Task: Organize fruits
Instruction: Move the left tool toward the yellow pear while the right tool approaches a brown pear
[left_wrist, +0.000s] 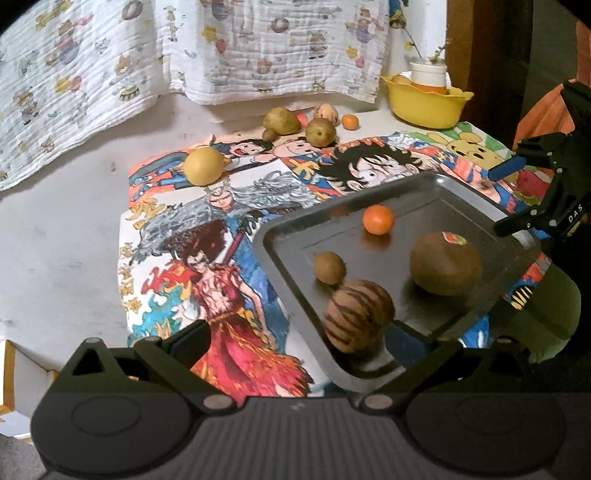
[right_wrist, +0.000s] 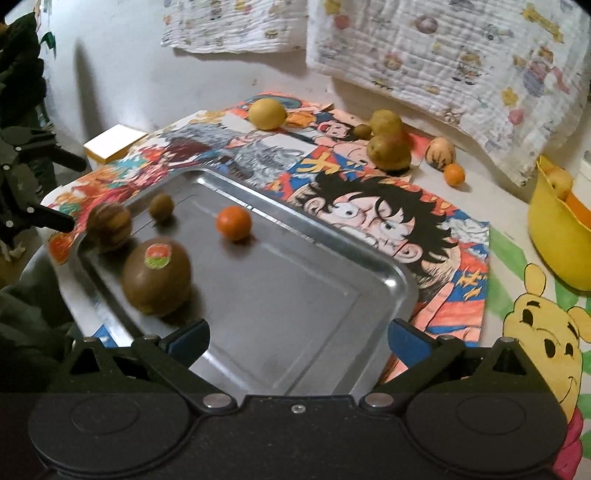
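A metal tray (left_wrist: 291, 266) (right_wrist: 369, 295) lies on a cartoon-print mat. In it are an orange (left_wrist: 378, 219) (right_wrist: 233, 223), a small kiwi (left_wrist: 329, 267) (right_wrist: 161, 207), a big brown fruit with a sticker (left_wrist: 445, 264) (right_wrist: 157, 277) and a striped fruit (left_wrist: 358, 319) (right_wrist: 109, 226). My left gripper (left_wrist: 308, 341) (right_wrist: 74, 192) is open, with the striped fruit lying just ahead between its fingers. My right gripper (right_wrist: 299, 339) (left_wrist: 498, 201) is open and empty over the tray's near edge. Loose on the mat are a yellow pear (left_wrist: 203, 164) (right_wrist: 266, 112), two greenish pears (left_wrist: 320, 131) and a small orange (left_wrist: 349, 122) (right_wrist: 453, 174).
A yellow bowl (left_wrist: 424, 101) (right_wrist: 554, 240) with fruit and a white cup stands at the back corner. Another striped fruit (left_wrist: 325, 112) (right_wrist: 439, 152) lies by the wall. A printed cloth (left_wrist: 184, 55) hangs behind. A white box (right_wrist: 114, 142) sits off the mat's edge.
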